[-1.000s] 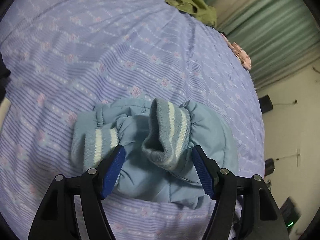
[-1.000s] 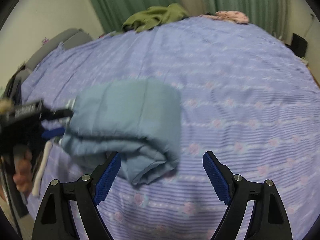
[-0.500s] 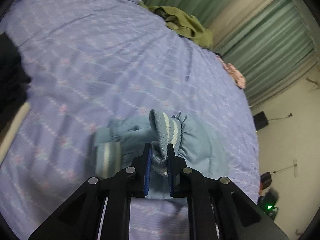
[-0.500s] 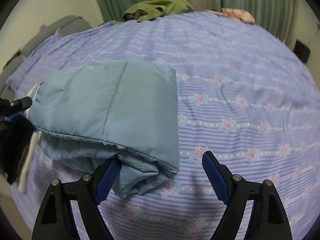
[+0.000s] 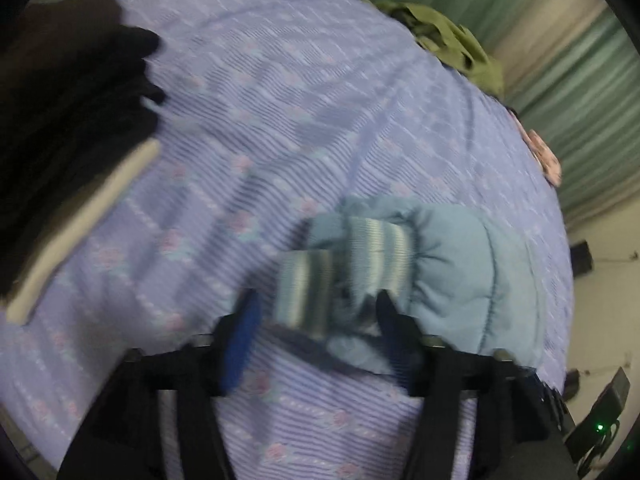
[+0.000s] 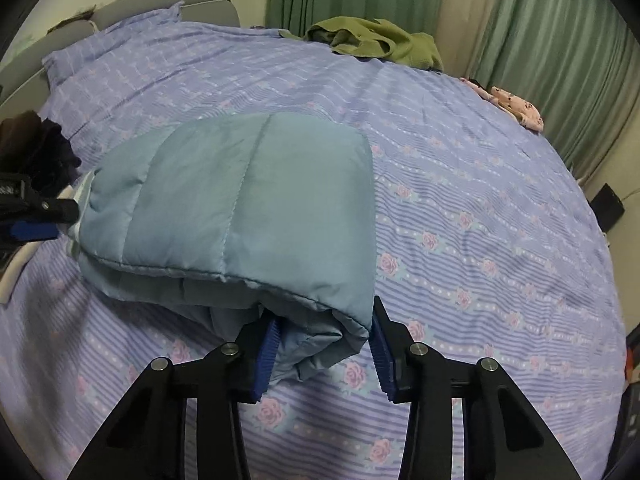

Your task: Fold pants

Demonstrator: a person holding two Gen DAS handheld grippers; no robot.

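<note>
The light blue padded pants (image 6: 240,208) lie folded in a thick bundle on the purple flowered bedsheet (image 6: 480,208). Their striped knit cuffs (image 5: 344,264) face my left gripper (image 5: 316,340), which is open with the cuffs lying between its blue pads; that view is blurred. My right gripper (image 6: 322,354) stands half open around the folded corner of the bundle, its pads (image 6: 266,354) close to the fabric on both sides. The left gripper also shows at the left edge of the right wrist view (image 6: 32,216).
An olive green garment (image 6: 376,40) lies at the far side of the bed and a pink patterned cloth (image 6: 516,106) at its right edge. Dark clothes (image 5: 68,128) lie left of the pants. Green curtains (image 6: 540,40) hang behind.
My left gripper was shut on a striped cuff half a second ago and has opened and let it go. My right gripper has narrowed and moved in around the folded corner.
</note>
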